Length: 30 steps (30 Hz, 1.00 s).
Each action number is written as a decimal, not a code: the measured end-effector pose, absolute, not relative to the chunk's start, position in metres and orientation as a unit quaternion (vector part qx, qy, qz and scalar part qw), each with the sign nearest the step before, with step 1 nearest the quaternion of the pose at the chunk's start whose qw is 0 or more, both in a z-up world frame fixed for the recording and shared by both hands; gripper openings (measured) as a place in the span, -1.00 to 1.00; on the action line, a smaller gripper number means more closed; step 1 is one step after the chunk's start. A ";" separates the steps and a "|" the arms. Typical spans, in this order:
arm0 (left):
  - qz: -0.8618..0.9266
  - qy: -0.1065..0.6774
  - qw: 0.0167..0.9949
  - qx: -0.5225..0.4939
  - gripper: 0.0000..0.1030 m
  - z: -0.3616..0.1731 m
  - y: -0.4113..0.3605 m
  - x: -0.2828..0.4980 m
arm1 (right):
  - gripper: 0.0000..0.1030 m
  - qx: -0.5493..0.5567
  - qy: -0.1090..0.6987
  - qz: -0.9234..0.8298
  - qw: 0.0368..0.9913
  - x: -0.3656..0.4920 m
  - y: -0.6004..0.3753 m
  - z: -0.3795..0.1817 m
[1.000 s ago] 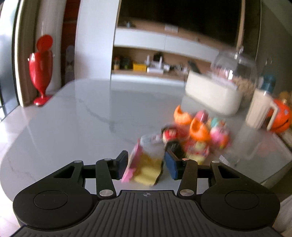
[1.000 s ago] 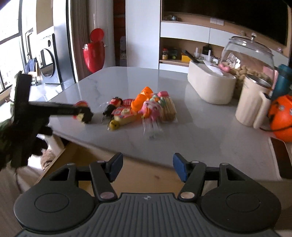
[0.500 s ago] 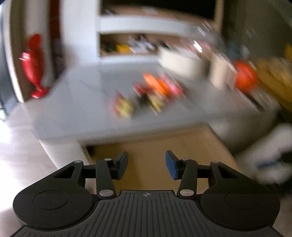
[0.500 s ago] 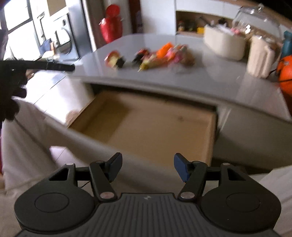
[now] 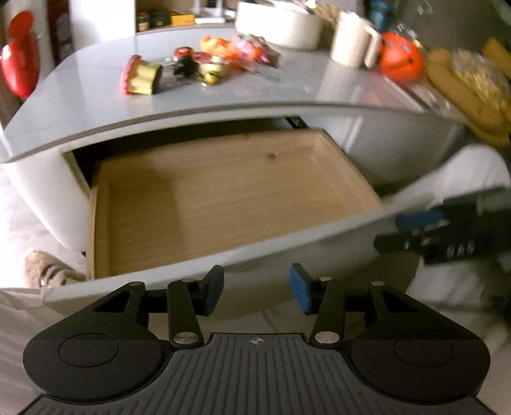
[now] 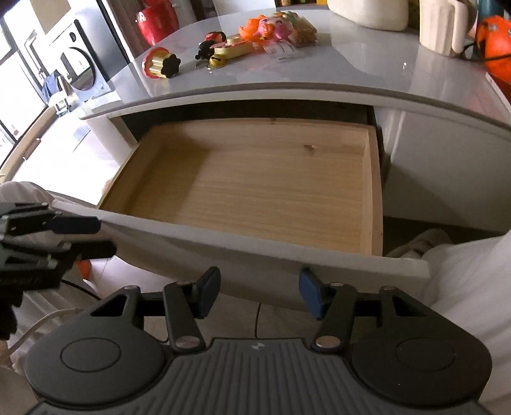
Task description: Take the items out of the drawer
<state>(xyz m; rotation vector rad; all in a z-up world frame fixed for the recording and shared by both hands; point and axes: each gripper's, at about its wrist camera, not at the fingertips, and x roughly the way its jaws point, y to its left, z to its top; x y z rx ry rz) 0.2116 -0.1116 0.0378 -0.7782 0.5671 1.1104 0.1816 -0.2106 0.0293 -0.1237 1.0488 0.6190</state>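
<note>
The wooden drawer stands pulled out under the grey tabletop, and its bottom shows nothing lying in it. Several small toys lie in a cluster on the tabletop, with a red, yellow and black toy a little to their left. My left gripper hangs open in front of the drawer's grey front panel, nothing between its fingers. My right gripper is open too, just outside the drawer front.
On the tabletop stand a white tub, a cream jug and an orange pumpkin. A red vase is at far left. A white-sleeved arm is at right, and a slipper lies on the floor.
A second ago my left gripper was over the tabletop with the red and yellow toy between its fingers. That toy now lies on the table, and both grippers have drawn back down before the drawer.
</note>
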 end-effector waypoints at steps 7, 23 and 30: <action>0.553 0.218 0.736 -0.324 -0.03 0.031 -0.078 0.214 | 0.06 -0.060 0.460 0.268 0.844 0.209 -0.195 0.023; 0.619 0.171 0.723 -0.253 -0.01 0.014 -0.011 0.222 | 0.05 -0.063 0.389 0.216 0.893 0.284 -0.153 0.007; 0.622 0.155 0.719 -0.267 0.07 0.015 0.005 0.219 | 0.08 -0.052 0.377 0.209 0.901 0.301 -0.146 0.004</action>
